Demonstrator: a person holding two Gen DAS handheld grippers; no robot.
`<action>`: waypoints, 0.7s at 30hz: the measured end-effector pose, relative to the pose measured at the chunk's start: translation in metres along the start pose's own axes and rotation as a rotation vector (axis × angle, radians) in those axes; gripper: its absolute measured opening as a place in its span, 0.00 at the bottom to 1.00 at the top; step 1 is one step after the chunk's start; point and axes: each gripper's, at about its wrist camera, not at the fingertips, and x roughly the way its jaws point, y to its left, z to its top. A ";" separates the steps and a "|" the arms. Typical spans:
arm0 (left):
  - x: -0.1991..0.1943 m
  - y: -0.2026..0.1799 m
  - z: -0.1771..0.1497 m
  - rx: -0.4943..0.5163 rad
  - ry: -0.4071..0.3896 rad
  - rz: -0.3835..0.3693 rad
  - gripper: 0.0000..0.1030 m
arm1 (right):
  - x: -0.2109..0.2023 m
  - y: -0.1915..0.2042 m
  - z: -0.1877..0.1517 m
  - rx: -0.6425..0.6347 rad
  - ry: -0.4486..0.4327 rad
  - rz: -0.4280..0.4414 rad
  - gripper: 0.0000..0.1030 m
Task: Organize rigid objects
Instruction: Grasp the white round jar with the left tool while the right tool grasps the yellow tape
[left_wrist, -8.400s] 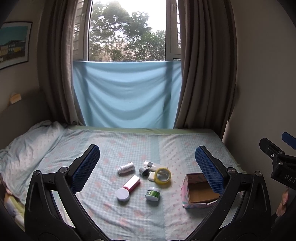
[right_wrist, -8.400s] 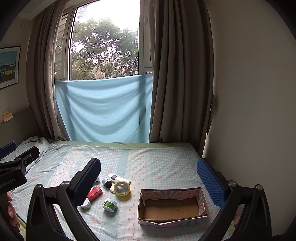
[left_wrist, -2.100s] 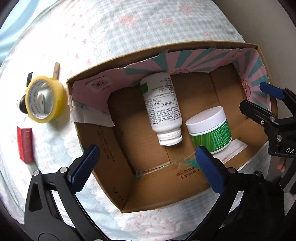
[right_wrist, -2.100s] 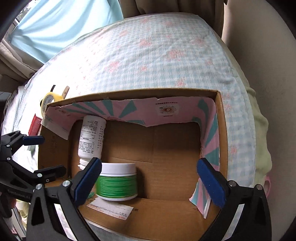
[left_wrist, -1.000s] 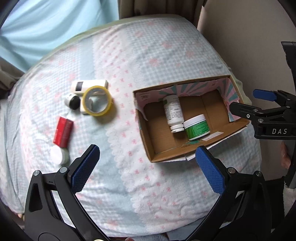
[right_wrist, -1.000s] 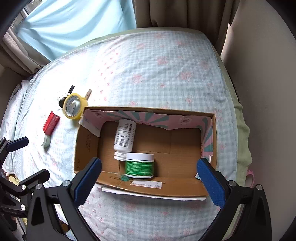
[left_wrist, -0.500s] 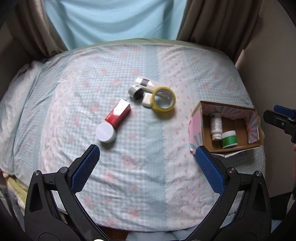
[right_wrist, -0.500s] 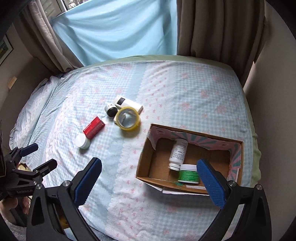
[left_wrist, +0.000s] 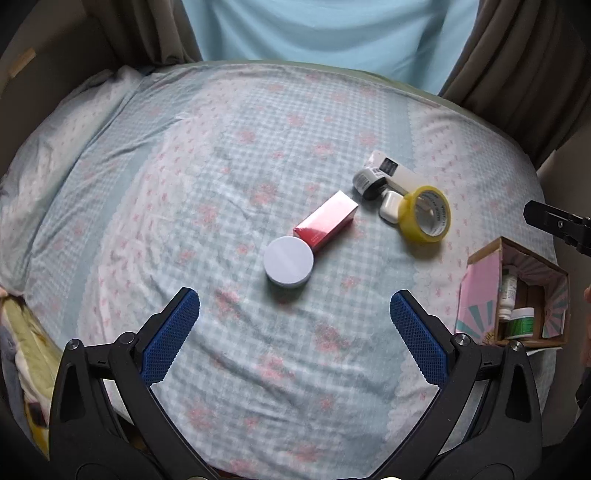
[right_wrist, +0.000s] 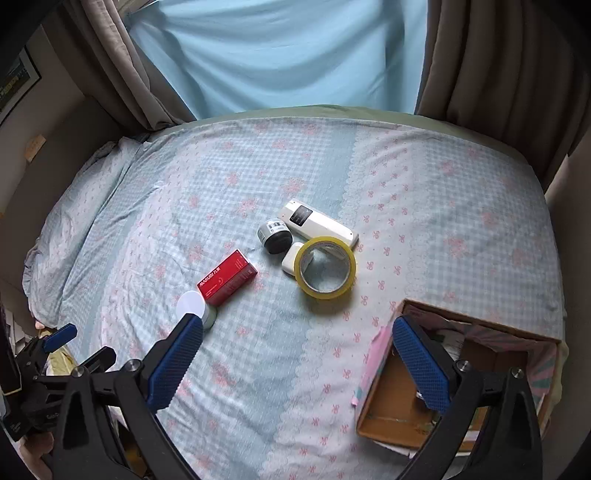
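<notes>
On the bed lie a white round jar (left_wrist: 289, 262), a red box (left_wrist: 326, 222), a yellow tape roll (left_wrist: 426, 213), a small white case (left_wrist: 390, 205), a black-and-white jar (left_wrist: 368, 181) and a white remote (left_wrist: 395, 170). My left gripper (left_wrist: 294, 332) is open and empty just in front of the white jar. A cardboard box (left_wrist: 480, 295) at the right holds a white bottle (left_wrist: 508, 291) and a green jar (left_wrist: 521, 322). My right gripper (right_wrist: 295, 354) is open and empty above the bed, with its right finger over the box (right_wrist: 388, 402). The red box (right_wrist: 227, 277) and the tape roll (right_wrist: 325, 272) show there too.
The bed has a checked, flowered sheet (left_wrist: 221, 155). A pillow (left_wrist: 48, 147) lies at the left. Curtains (right_wrist: 480, 55) and a blue cloth (right_wrist: 280, 51) hang behind the bed. A wall (right_wrist: 576, 206) runs close on the right side.
Both grippers have pulled back from the cardboard box and swung left. The left gripper has come down closer to the white jar and red box. Both stay open.
</notes>
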 end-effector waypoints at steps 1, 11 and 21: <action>0.014 0.002 -0.003 -0.003 -0.005 0.010 1.00 | 0.016 0.002 -0.001 0.003 -0.013 -0.009 1.00; 0.161 0.013 -0.044 -0.088 0.038 0.004 1.00 | 0.153 -0.013 -0.030 0.130 -0.063 -0.070 1.00; 0.210 0.004 -0.036 -0.095 -0.029 0.050 1.00 | 0.213 -0.034 -0.017 0.158 -0.119 -0.125 1.00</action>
